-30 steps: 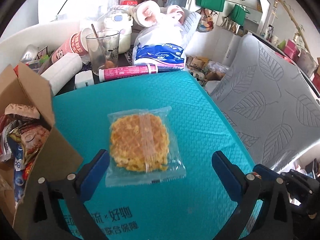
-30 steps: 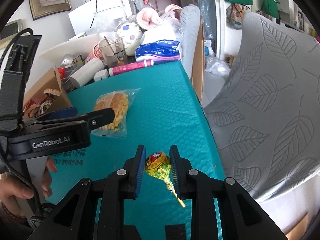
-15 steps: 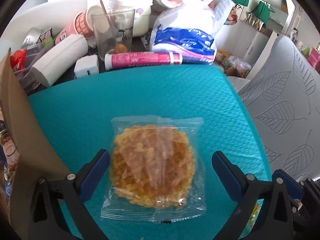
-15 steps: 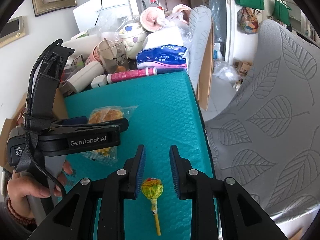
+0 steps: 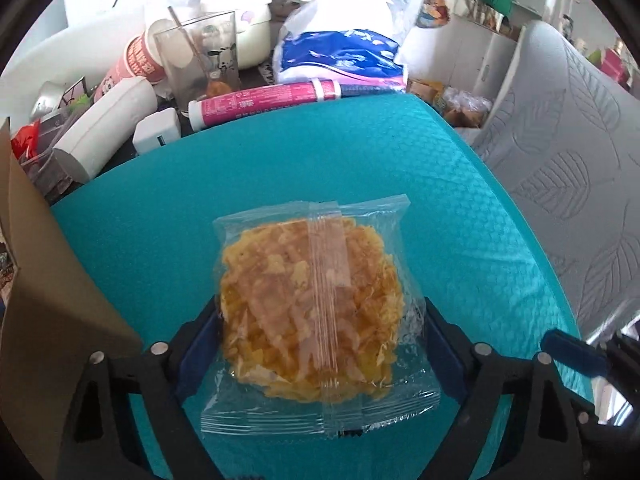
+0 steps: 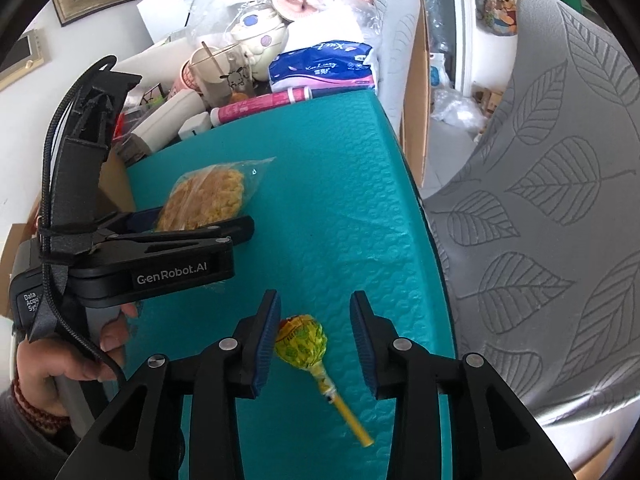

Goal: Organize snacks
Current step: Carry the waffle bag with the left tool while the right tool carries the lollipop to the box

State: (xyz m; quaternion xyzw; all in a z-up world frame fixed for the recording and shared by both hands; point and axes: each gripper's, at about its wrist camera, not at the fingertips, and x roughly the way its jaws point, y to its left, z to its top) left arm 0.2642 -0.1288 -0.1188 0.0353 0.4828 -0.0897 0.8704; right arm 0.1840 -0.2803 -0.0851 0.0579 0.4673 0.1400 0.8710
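A clear packet holding a round yellow crisp cake (image 5: 308,300) lies on the teal mat (image 5: 360,152). My left gripper (image 5: 320,312) straddles it. Its jaws are closing, and the blue pads stand at the wrapper's two sides without squeezing it. The right wrist view shows the same packet (image 6: 208,196) between the left gripper's fingers (image 6: 236,228), and a hand holds that gripper's handle. A yellow-green lollipop (image 6: 301,342) rests on the mat near the right edge. My right gripper (image 6: 315,300) is over it with its jaws opening. The candy head lies between the pads, close to the left one.
A cardboard box (image 5: 48,280) of snacks stands at the mat's left edge. A pink tube (image 5: 264,102), a glass (image 5: 200,60), a paper cup and a tissue pack (image 5: 340,56) crowd the far side. A grey leaf-patterned chair (image 6: 540,220) is to the right.
The left gripper came down over the packet and its jaws narrowed around it. The right gripper lowered the lollipop onto the mat and spread its jaws off it.
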